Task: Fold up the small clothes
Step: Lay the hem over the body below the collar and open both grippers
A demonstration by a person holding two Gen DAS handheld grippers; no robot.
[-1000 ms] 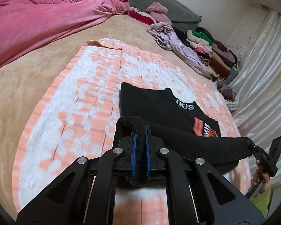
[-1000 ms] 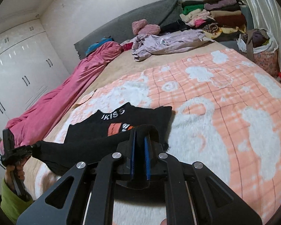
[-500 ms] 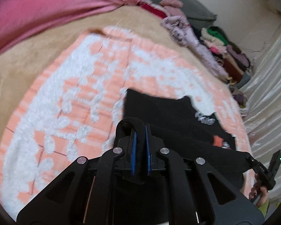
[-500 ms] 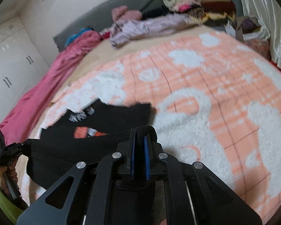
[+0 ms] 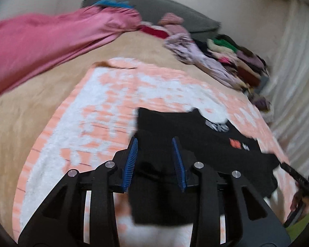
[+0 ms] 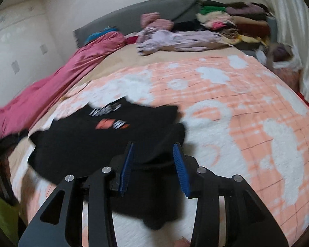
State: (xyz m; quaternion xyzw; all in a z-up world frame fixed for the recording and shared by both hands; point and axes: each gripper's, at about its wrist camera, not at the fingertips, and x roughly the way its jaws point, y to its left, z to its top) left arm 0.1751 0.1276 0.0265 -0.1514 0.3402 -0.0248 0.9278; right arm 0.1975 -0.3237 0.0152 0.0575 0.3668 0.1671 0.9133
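A black t-shirt (image 5: 195, 135) with white and orange print lies on the peach and white blanket (image 5: 105, 103), its lower part folded up over the rest. My left gripper (image 5: 154, 144) is open, its blue pads apart over the shirt's left folded edge. My right gripper (image 6: 153, 146) is open over the shirt (image 6: 105, 135), above its right folded edge. The right gripper also shows at the far right of the left wrist view (image 5: 298, 179). Both views are blurred.
A pink duvet (image 5: 41, 41) lies along the far left of the bed. A lilac garment (image 6: 179, 41) and a pile of clothes (image 6: 232, 20) lie by the grey headboard (image 6: 144, 14). A curtain (image 5: 294, 82) hangs on the right. A bag (image 6: 282, 57) stands beside the bed.
Both grippers were shut on the shirt's hem and carried it forward over the shirt. Now both have opened and let go, and the folded edge lies on the shirt.
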